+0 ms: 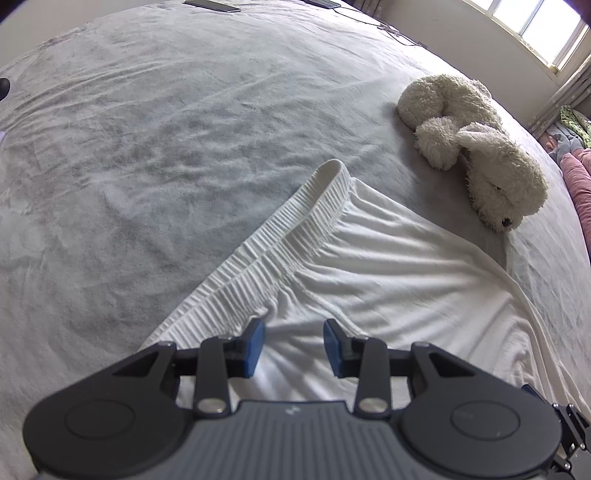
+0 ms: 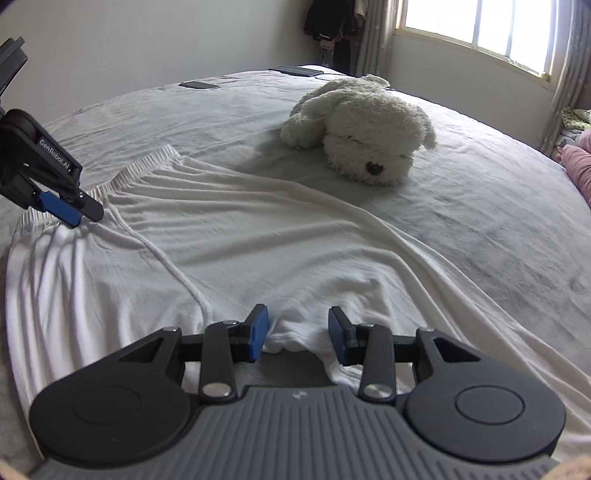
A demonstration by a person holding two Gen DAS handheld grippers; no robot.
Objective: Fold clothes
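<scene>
Blue-padded fingers of the left gripper (image 1: 293,345) are seen spread apart directly over the white garment (image 1: 388,266), just behind its ribbed elastic waistband (image 1: 295,225); no cloth is clamped between them, and whether the pads touch the fabric cannot be told. From the right wrist view, the same left gripper (image 2: 79,216) is seen at the left end of the waistband (image 2: 147,166), its tips lowered onto or just above the gathered cloth. The right gripper (image 2: 298,338) is likewise held with its fingers apart, straddling a bunched fold at the near hem of the white garment (image 2: 258,236), with nothing pinched. The garment, which looks like a pair of shorts or a skirt with a raised seam (image 2: 177,273) running down it, is spread wrinkled across the near part of the bed (image 2: 480,206), its waistband turned toward the bed's left side and its hem toward the near edge. A white plush dog (image 2: 362,129) is lying on the bed just beyond the garment's far edge, apart from it. Two flat dark devices (image 2: 199,85) (image 2: 295,70) are lying near the far edge of the bed, by the wall. A bright window (image 2: 480,26) is seen at the far right corner of the room.
</scene>
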